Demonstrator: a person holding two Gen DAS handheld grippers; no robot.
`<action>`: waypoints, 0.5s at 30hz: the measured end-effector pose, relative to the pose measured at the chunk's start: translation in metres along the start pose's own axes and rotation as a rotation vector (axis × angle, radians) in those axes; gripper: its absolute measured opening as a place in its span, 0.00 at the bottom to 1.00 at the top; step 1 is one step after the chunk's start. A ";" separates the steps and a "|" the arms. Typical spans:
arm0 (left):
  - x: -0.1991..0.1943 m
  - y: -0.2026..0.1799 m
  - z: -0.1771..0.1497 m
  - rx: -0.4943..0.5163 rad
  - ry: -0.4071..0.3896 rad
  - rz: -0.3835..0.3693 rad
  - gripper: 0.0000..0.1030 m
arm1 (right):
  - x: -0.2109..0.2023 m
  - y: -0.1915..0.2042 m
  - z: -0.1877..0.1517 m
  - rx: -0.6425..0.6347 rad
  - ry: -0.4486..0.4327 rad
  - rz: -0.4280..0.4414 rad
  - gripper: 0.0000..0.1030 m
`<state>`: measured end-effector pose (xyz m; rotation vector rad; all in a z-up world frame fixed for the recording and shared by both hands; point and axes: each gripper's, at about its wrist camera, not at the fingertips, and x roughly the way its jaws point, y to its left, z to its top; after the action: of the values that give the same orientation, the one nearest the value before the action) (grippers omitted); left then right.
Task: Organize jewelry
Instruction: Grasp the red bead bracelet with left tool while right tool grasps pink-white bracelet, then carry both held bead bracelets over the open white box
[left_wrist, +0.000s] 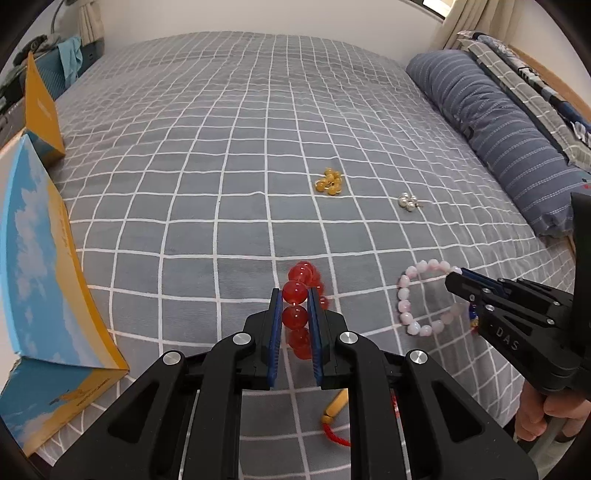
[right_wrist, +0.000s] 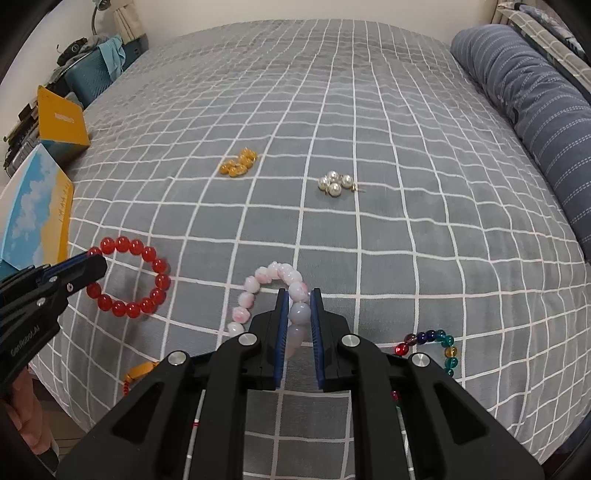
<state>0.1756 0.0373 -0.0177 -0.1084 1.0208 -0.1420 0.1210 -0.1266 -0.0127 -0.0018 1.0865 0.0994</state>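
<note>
Both tongs holding bead bracelets over the bed (left_wrist: 221, 147)

Left tongs (left_wrist: 294, 295) pinch the red bracelet (left_wrist: 295, 291); right tongs (right_wrist: 298, 295) pinch the pink bracelet (right_wrist: 297, 291).

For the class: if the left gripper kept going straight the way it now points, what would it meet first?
Probably the grey checked bedspread. The left gripper, shut on the red bead bracelet, points steeply down at bare cover; depth is uncertain.

Black right gripper (left_wrist: 456, 278) body: embossed letters "DAS" legible, remainder cut off. Black left gripper (right_wrist: 96, 263) body: embossed "GenRobot.AI". Yellow cardboard box (right_wrist: 61, 122) face: white lettering, blurred, unreadable. Blue-and-yellow sky-print box (left_wrist: 48, 280): small print, illegible.
</note>
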 end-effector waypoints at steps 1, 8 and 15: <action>-0.002 0.000 0.001 0.002 -0.002 -0.002 0.13 | -0.002 0.000 0.001 -0.001 -0.004 0.000 0.11; -0.017 -0.004 0.003 0.002 -0.010 0.000 0.13 | -0.014 0.001 0.005 -0.006 -0.029 0.005 0.11; -0.031 -0.004 0.006 0.005 -0.021 0.016 0.13 | -0.023 0.003 0.010 -0.011 -0.051 0.008 0.11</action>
<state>0.1646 0.0387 0.0119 -0.0972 1.0000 -0.1288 0.1185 -0.1249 0.0127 -0.0049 1.0348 0.1121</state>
